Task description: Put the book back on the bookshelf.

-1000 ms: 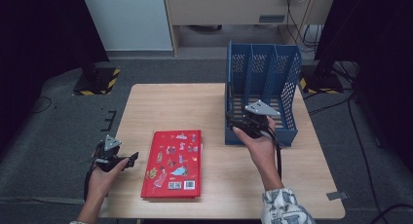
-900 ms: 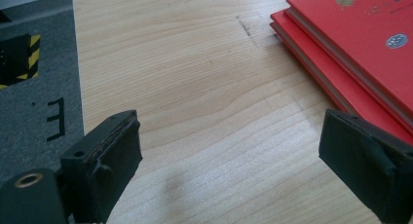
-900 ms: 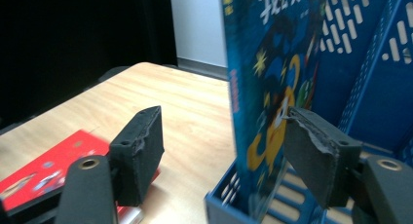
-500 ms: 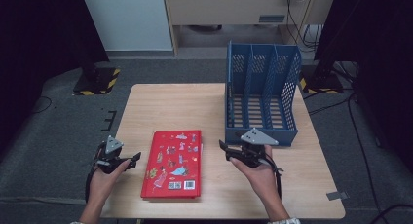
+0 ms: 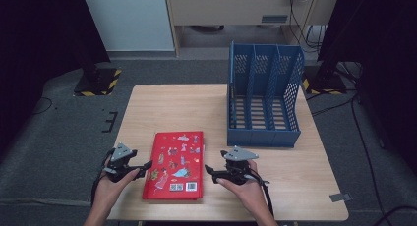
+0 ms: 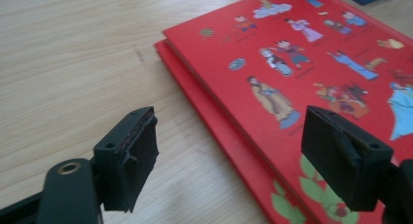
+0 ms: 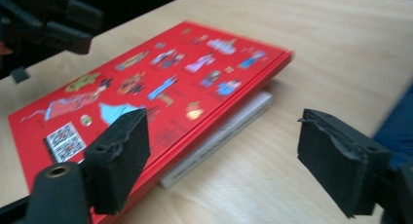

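A red picture book lies flat near the table's front edge. My left gripper sits just off the book's left edge, pointing at it. In the left gripper view the left gripper is open, its jaws have just been closing, and the book's edge lies ahead between them, untouched. My right gripper is low beside the book's right edge. In the right gripper view the right gripper is open, its jaws have just been opening, and the book's red cover is in front of them.
A blue three-slot file rack stands upright at the back right of the wooden table, its slots empty. Black stands and cables are on the floor around the table.
My right gripper has come away from the front of the blue rack, moving down and toward the near side to the book's right edge. The left gripper has shifted a little toward the book.
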### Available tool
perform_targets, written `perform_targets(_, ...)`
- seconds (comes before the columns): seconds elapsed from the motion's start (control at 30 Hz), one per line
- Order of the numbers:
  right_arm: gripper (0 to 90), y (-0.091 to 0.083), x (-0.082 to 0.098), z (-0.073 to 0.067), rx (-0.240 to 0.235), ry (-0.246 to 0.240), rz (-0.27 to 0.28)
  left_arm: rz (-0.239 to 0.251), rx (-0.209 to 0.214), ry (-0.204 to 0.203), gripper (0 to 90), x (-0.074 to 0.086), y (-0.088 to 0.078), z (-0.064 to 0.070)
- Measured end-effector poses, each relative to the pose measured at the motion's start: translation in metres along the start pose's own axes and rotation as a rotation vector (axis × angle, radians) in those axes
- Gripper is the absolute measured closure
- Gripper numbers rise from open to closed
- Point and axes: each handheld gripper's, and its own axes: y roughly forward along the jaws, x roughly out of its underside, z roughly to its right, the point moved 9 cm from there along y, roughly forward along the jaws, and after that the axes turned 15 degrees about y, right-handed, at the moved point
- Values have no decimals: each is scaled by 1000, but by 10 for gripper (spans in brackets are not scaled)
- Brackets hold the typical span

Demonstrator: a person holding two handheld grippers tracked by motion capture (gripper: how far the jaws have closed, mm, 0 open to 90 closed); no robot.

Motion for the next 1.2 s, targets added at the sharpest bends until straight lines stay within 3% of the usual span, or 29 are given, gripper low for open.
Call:
perform_targets(0.23, 139, 16, 14, -15, -56, -23, -49, -23, 77, -2, 233, 2, 11, 14)
perform_targets(0.5, 138, 24, 25, -24, -79, -33, -88, -50, 125, 12, 246, 4, 18, 25)
perform_targets(0.6, 136, 26, 27, -25, -81, -30, -95, -46, 142, 5, 249, 3, 19, 28)
perform_targets(0.7, 135, 28, 27, -26, -85, -29, -100, -36, 187, -26, 260, 3, 21, 32)
perform_targets(0.9, 137, 31, 31, -27, -82, -26, -115, -31, 194, -31, 250, 3, 22, 34)
perform_targets(1.2, 135, 38, 35, -24, -77, 1, -125, -18, 211, -6, 240, -2, 26, 40)
